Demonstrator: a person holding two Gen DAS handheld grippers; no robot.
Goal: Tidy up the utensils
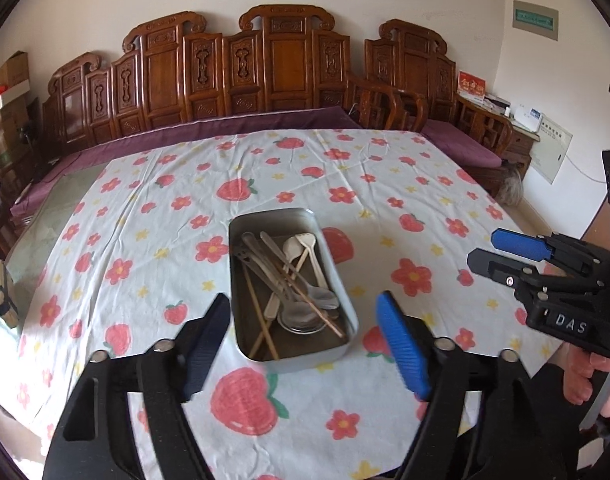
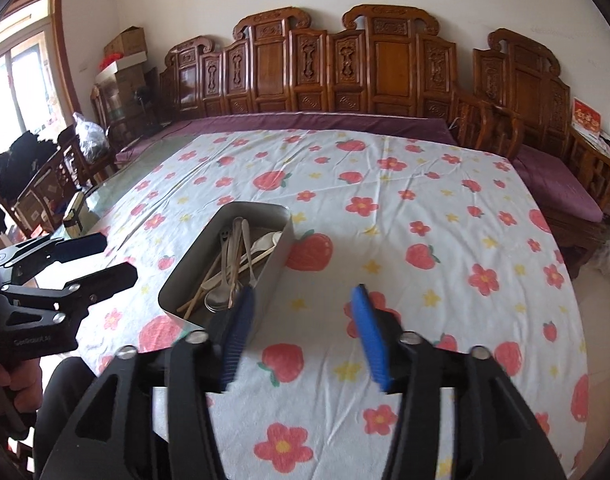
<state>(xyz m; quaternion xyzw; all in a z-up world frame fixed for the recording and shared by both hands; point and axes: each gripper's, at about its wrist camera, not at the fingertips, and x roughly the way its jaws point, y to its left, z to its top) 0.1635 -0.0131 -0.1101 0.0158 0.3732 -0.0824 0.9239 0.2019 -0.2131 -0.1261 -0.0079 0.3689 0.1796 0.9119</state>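
Two handheld grippers hover over a metal tray point(image 1: 293, 354) of utensils on a table draped in a strawberry-and-flower tablecloth point(image 1: 145, 208). The left gripper point(image 1: 303, 320) is spread wide and holds nothing, its black and blue fingers framing the tray's near end. The right gripper point(image 2: 301, 312), just right of the tray, is also open and empty; seen from the left wrist camera, its body bears the raised letters "DAS", and a bare hand point(image 1: 585, 380) grips its handle below. Inside the tray lie metal spoons point(image 1: 301, 312), pale plastic spoons point(image 1: 305, 242) and wooden chopsticks point(image 1: 261, 312), jumbled and crossing one another. Beyond the tray, the cloth runs to a purple-cushioned carved wooden bench point(image 1: 273, 60) against a white wall. Left of the bench, cardboard boxes point(image 2: 125, 52) stand stacked beside a window point(image 2: 21, 76).
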